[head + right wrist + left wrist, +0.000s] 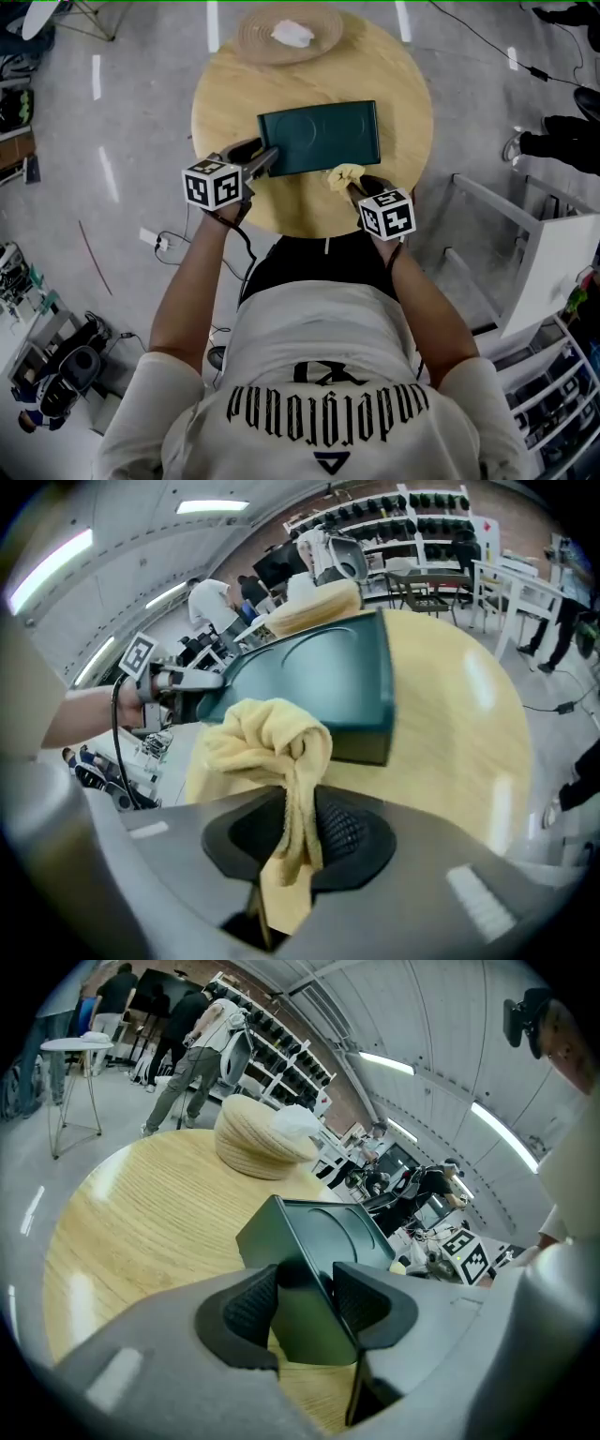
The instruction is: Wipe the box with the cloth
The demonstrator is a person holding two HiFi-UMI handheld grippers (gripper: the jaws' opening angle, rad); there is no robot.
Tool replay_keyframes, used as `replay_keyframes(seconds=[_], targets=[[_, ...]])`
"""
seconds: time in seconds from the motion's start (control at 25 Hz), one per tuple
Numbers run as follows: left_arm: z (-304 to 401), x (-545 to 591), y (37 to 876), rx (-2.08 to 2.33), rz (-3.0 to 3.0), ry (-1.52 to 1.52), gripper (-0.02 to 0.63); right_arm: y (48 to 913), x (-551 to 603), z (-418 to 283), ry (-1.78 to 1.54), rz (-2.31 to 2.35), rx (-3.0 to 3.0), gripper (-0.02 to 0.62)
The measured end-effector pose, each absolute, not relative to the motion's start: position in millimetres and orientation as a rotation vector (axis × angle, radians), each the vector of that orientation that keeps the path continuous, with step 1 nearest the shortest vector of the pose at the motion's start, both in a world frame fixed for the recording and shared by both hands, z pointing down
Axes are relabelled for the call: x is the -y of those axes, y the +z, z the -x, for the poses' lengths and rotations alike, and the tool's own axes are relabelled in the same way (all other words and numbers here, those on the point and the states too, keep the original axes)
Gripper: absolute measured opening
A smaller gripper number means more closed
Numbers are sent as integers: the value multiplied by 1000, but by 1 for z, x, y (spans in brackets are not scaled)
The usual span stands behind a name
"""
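A flat dark green box (pixel 319 137) lies on the round wooden table (pixel 403 103). My left gripper (pixel 266 160) is shut on the box's near left corner (pixel 305 1288), one pad on each side of it. My right gripper (pixel 356 190) is shut on a bunched yellow cloth (pixel 344 175), which sticks up between its pads (pixel 281 752). The cloth sits just in front of the box's near edge (pixel 361 738), close to its right end. In the right gripper view the left gripper (pixel 183 691) shows at the box's far corner.
A woven straw hat (pixel 287 34) with a white crumpled cloth (pixel 292 35) on it rests at the table's far edge. White shelving (pixel 548 262) stands to the right. Cables (pixel 164 244) lie on the floor at left. People stand in the background.
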State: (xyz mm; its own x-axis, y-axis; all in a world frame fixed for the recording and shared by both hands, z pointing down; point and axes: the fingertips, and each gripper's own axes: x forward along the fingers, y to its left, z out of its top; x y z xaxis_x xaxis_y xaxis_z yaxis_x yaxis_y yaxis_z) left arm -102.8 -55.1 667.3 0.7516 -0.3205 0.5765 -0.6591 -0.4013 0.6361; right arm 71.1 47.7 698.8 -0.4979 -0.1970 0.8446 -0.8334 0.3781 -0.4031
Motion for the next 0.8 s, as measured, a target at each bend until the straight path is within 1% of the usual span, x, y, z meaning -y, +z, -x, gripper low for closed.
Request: replay_keyframes(seconds=[0.16,0.28,0.4,0.64,0.8], targets=[[103,56,667,738,-2012,467,199,706,-34,-128,1165,-1003,1846,80],[101,56,668,733,-2013,468,199,704,-33,-144,1175,-1030,1827,80],[102,55,667,739,-2012,466,199,704,-35,-126,1176,-991,1845,78],[103,57,668,746,-2016,473,199,709,-37,-58,1165,-825,1917,78],[103,58,668,749,-2013,481,199,708,-37,-46,1166,-773,1935,78]])
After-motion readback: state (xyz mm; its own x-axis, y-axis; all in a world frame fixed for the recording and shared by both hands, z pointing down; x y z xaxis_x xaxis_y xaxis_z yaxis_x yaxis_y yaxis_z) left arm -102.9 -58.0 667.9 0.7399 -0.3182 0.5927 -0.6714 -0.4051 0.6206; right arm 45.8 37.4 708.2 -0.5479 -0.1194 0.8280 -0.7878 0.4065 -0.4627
